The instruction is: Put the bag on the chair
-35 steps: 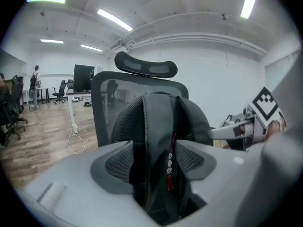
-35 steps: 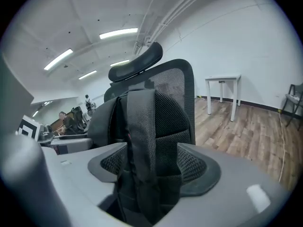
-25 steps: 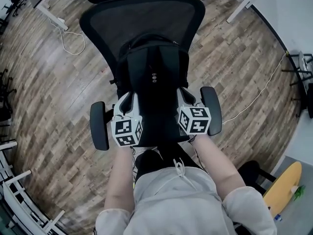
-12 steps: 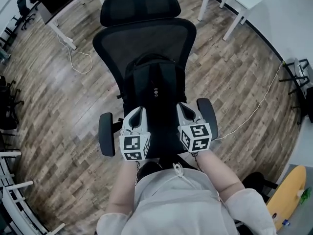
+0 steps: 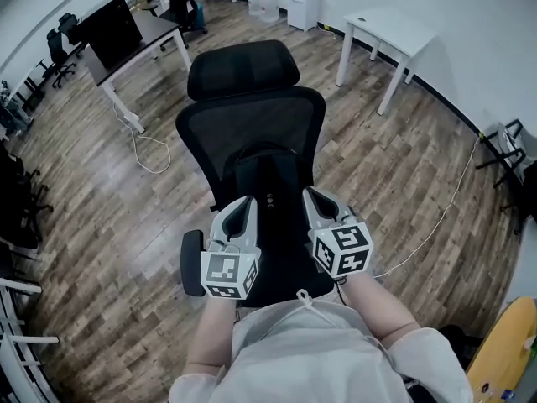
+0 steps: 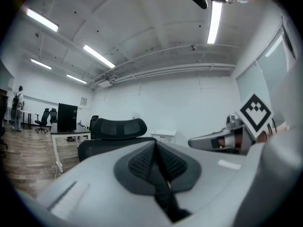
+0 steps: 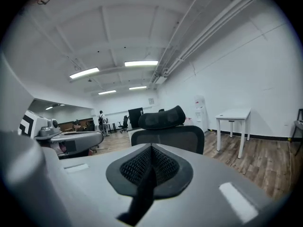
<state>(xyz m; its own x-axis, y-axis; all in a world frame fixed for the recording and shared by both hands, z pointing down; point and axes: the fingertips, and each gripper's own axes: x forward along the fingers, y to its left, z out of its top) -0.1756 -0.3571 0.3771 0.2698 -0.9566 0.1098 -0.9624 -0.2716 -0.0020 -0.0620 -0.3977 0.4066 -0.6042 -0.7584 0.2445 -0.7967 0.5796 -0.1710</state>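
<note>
Left gripper (image 5: 244, 203): jaws pressed together with nothing between them, as the left gripper view shows. Right gripper (image 5: 310, 195): the same, closed and empty in the right gripper view.

The black bag (image 5: 270, 225) lies between the two grippers in the head view. It is just to the right of the left gripper and just to the left of the right one. It runs on ahead of both tips, standing on the seat of the chair (image 5: 252, 116) and leaning against its mesh back. I cannot tell from this view whether either gripper's flank touches the bag. Both gripper views look roughly level towards the headrest (image 5: 243, 67), which stands ahead of each closed pair of jaws.

Against the frame a second ago:
- The bag keeps the same place on the chair.
- Both grippers then flanked the bag's near end, with an armrest outside each. They have since risen. Now only the left armrest (image 5: 192, 263) shows, just outside the left gripper's marker cube, and I cannot make out the right one.
- The head view now takes in more of the room. A white tabletop (image 5: 390, 28) shows far ahead and right of the right gripper. A dark desk (image 5: 134, 32) shows far ahead and left of the left gripper.
</note>
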